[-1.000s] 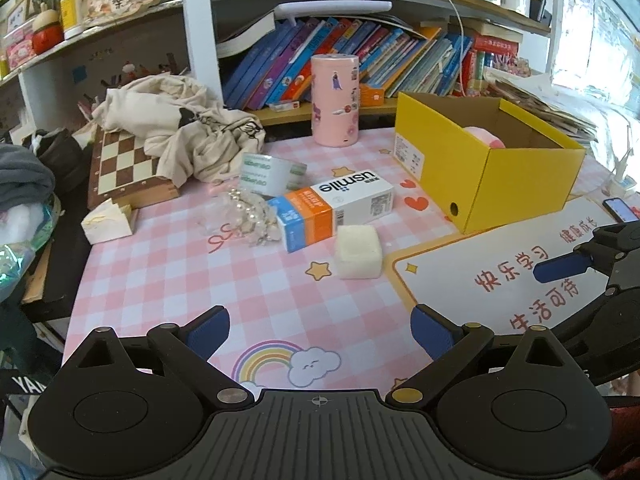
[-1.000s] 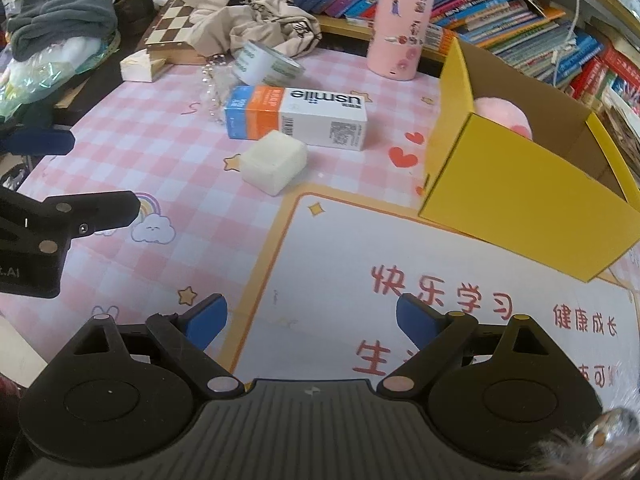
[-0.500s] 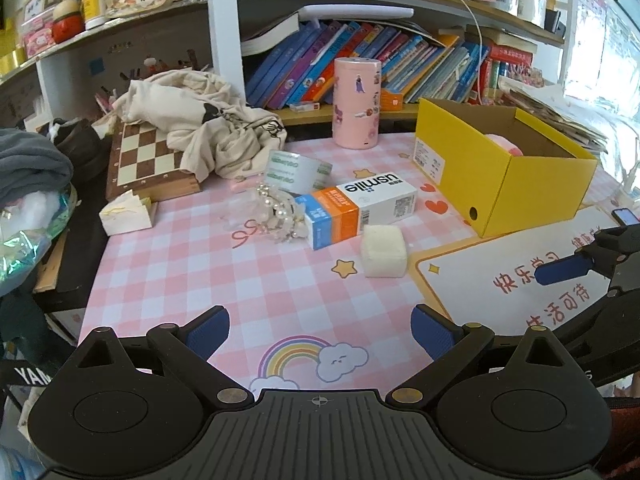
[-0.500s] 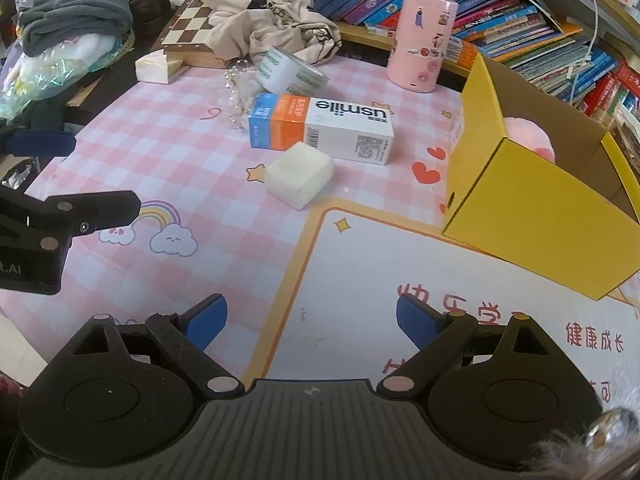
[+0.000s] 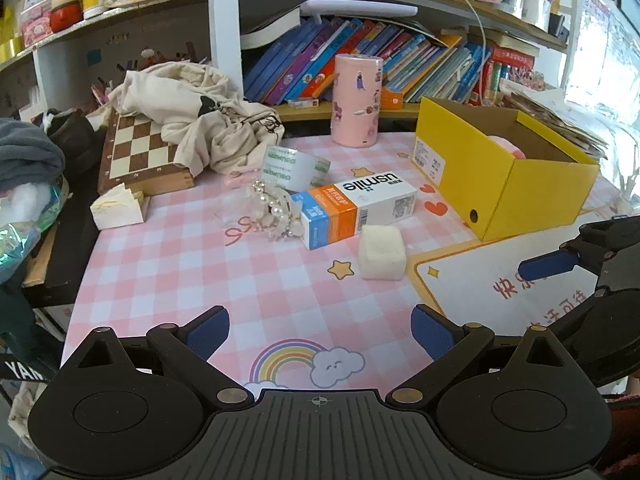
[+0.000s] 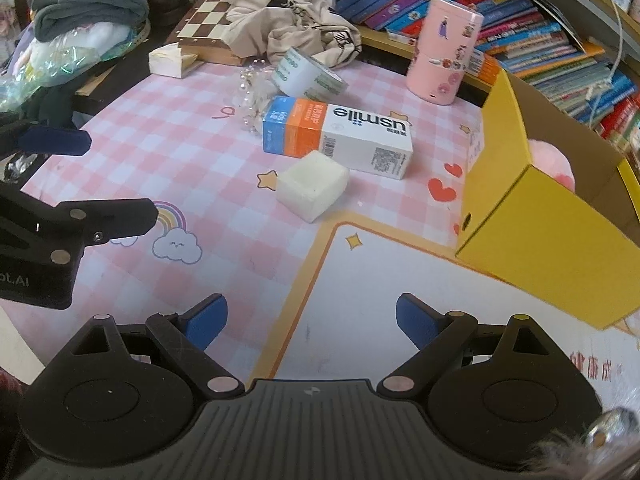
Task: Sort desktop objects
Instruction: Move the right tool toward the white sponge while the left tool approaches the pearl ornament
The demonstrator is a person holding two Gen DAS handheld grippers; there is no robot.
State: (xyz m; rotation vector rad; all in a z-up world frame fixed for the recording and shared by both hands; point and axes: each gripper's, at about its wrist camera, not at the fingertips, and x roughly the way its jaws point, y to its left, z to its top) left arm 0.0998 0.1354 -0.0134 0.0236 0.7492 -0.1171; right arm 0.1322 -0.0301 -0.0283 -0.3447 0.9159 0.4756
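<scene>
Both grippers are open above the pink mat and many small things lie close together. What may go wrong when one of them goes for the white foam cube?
1. The white foam cube sits right beside the usmile box; an open right gripper might push the box too.
2. The pearl string lies against that box and the tape roll; a shove could drag it.
3. The yellow box stands near; a swing might hit its wall.

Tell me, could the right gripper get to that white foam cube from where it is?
Probably yes. The right gripper is open and empty, and only bare mat lies between it and the white foam cube; the usmile box sits just behind.
</scene>
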